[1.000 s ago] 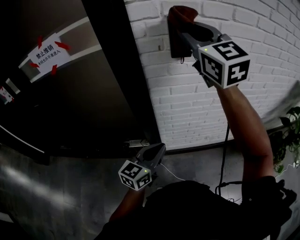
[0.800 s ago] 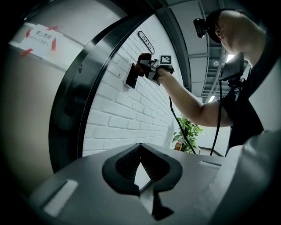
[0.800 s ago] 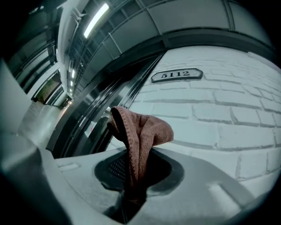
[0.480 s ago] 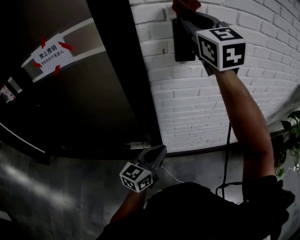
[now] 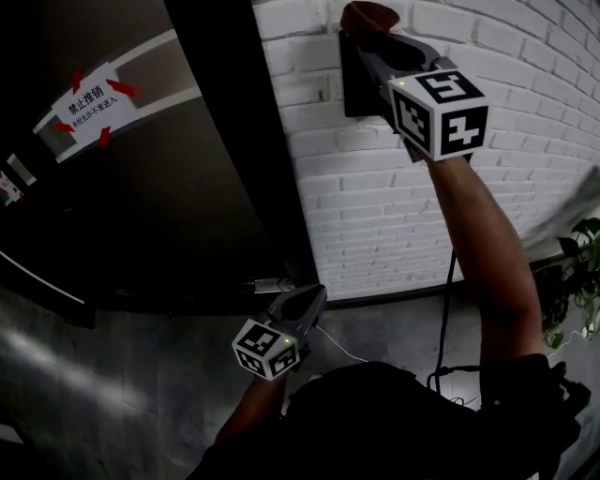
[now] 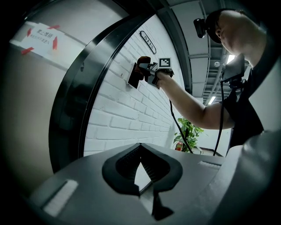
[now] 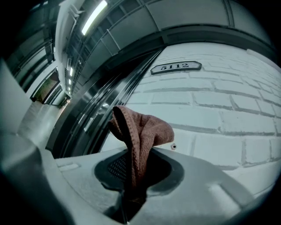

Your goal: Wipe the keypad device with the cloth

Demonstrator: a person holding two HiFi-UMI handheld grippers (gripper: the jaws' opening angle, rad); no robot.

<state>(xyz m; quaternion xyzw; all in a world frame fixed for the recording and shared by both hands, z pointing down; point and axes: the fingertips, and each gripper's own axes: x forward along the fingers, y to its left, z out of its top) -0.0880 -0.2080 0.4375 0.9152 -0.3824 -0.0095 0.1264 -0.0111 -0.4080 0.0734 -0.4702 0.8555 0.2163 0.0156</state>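
Observation:
A black keypad device (image 5: 353, 86) hangs on the white brick wall (image 5: 394, 216). My right gripper (image 5: 367, 39) is raised to its top edge, shut on a reddish-brown cloth (image 5: 369, 17) that presses against the device's top. In the right gripper view the cloth (image 7: 141, 134) bunches up out of the jaws and hides the device. From the left gripper view, the device (image 6: 133, 77), the cloth (image 6: 143, 65) and the right gripper (image 6: 150, 71) show far off on the wall. My left gripper (image 5: 313, 298) hangs low near the floor, its jaws together and empty.
A dark door (image 5: 178, 197) with a white paper notice (image 5: 86, 105) stands left of the wall. A number plate (image 7: 175, 67) sits above the device. A black cable (image 5: 451, 300) runs down the wall. A potted plant (image 5: 574, 272) stands at the right.
The right gripper and the cloth rose slightly along the keypad's top, then came back down a little. The left gripper stayed low, barely moving.

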